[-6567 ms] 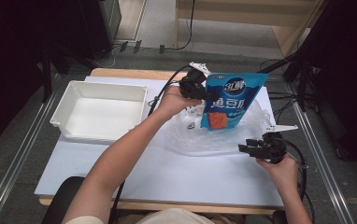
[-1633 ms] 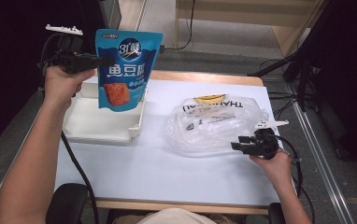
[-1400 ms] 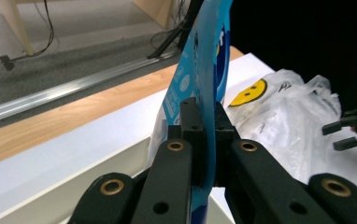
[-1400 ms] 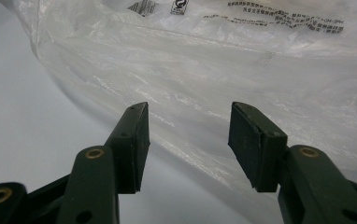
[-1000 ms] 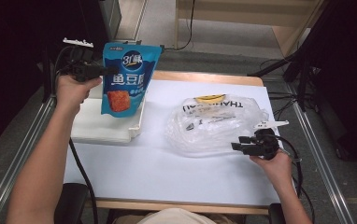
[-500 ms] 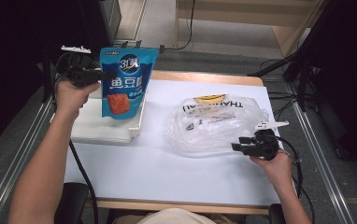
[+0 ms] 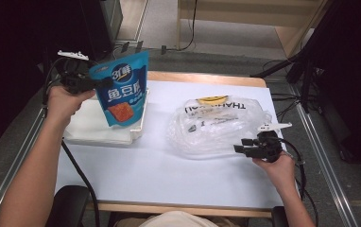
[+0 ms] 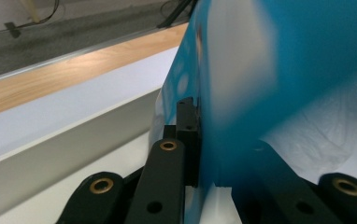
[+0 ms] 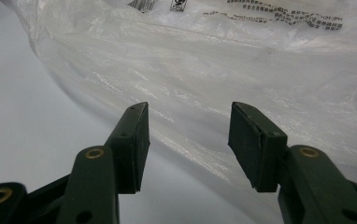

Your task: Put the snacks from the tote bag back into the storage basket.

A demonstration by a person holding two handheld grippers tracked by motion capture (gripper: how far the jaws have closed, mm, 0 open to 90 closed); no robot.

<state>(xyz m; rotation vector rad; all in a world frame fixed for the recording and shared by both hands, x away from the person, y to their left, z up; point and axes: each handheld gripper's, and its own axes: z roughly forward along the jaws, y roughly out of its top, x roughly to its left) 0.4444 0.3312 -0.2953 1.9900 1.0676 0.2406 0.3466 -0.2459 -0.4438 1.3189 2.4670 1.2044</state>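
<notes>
Jaws: left pinching the pouch, right parted and empty.

Left gripper (image 7: 104, 83) has just been easing open, yet the blue pouch (image 7: 121, 93) hangs between its pads over the white tray (image 7: 98, 135). Right gripper (image 7: 239, 145) sits spread at the plastic bag's (image 7: 216, 125) edge, on the table (image 7: 169, 175).

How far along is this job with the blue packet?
The blue snack pouch is already out of the clear plastic bag. The left gripper, jaws just easing open, holds it above the white tray. Setting it down remains. The right gripper waits open beside the bag.
</notes>
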